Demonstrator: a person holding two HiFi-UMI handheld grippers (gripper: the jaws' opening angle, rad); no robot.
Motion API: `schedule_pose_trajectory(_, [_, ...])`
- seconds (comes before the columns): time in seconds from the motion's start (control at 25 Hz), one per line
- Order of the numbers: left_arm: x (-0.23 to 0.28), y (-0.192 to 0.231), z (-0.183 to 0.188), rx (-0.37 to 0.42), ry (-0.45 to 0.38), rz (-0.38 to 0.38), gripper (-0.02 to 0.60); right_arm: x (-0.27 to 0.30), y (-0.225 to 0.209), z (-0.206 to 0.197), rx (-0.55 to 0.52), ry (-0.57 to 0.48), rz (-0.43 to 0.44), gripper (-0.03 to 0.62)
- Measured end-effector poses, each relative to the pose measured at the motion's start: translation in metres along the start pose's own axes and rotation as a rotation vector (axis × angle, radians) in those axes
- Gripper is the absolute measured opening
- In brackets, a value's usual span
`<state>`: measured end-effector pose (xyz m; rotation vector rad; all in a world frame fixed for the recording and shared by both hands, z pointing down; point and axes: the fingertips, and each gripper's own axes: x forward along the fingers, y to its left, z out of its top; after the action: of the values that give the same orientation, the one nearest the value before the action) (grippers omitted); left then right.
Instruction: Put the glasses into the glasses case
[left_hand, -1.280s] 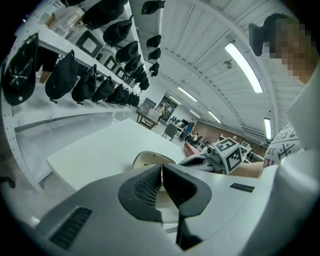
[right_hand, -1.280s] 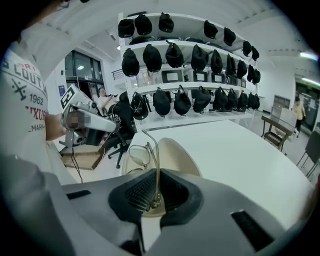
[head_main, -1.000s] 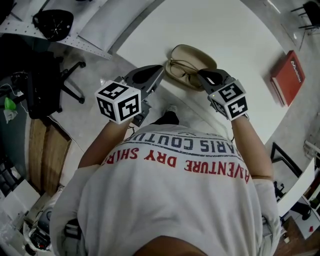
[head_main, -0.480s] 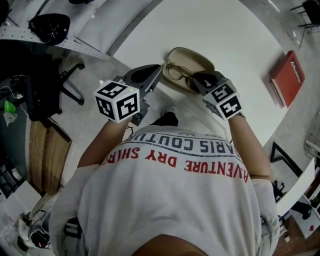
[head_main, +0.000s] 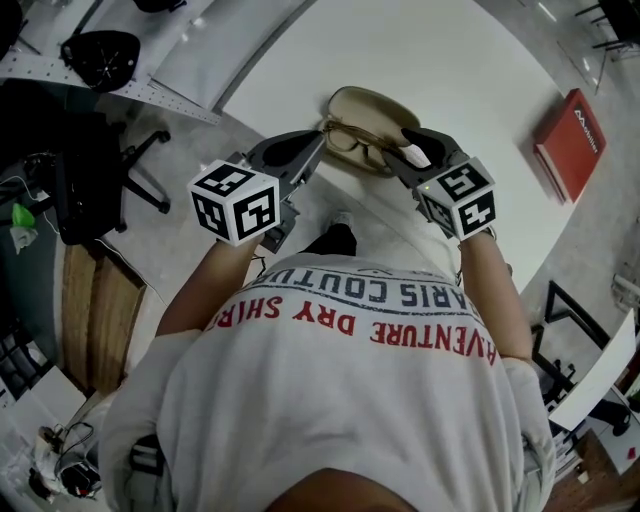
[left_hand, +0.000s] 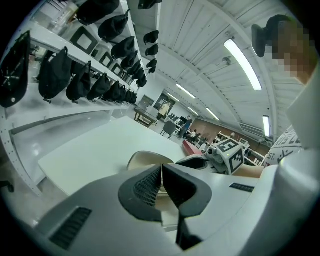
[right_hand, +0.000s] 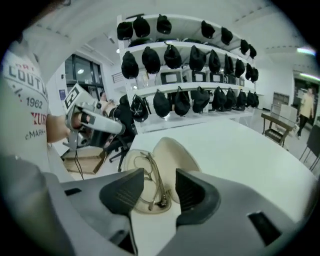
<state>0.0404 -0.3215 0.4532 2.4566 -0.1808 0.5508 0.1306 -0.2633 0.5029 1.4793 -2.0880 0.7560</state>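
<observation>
A beige glasses case (head_main: 378, 108) lies open near the front edge of the white table (head_main: 460, 60). The thin-framed glasses (head_main: 347, 137) rest folded in its lower half. My left gripper (head_main: 318, 146) is shut on the case's near left rim (left_hand: 145, 159). My right gripper (head_main: 407, 152) is at the case's right end with its jaws opening, and no pad touches the frame. In the right gripper view the glasses (right_hand: 150, 182) lie in the case (right_hand: 176, 152) just beyond the gap of my right gripper (right_hand: 160, 192).
A red book (head_main: 568, 145) lies at the table's right side. Left of the table stand an office chair (head_main: 110, 170) and shelves of black caps (right_hand: 175, 57). The table's front edge runs right under both grippers.
The right gripper's jaws have gone from shut on the glasses to wide apart, and the glasses now lie loose in the case. The left gripper has stayed put.
</observation>
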Motion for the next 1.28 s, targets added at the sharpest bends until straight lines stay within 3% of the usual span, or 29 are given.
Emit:
schedule_pose_trajectory(0.2, [-0.006, -0.039, 0.006, 0.042, -0.011, -0.059, 0.029, -0.055, 0.009, 0.034, 0.148, -0.252, -0.020, 0.176])
schedule_pose_trajectory(0.36, [-0.014, -0.072, 0.017, 0.083, -0.035, -0.104, 0.028, -0.097, 0.026, 0.046, 0.202, -0.367, -0.015, 0.135])
schedule_pose_trajectory(0.64, [-0.030, -0.126, 0.031, 0.149, -0.073, -0.170, 0.029, -0.144, 0.070, 0.065, 0.208, -0.490, 0.054, 0.041])
schedule_pose_trajectory(0.92, [-0.037, -0.161, 0.029, 0.194, -0.084, -0.214, 0.029, -0.176, 0.082, 0.076, 0.215, -0.591, 0.082, 0.025])
schedule_pose_trajectory(1.28, [-0.036, -0.166, 0.031, 0.202, -0.096, -0.227, 0.028, -0.179, 0.081, 0.078, 0.203, -0.618, 0.071, 0.023])
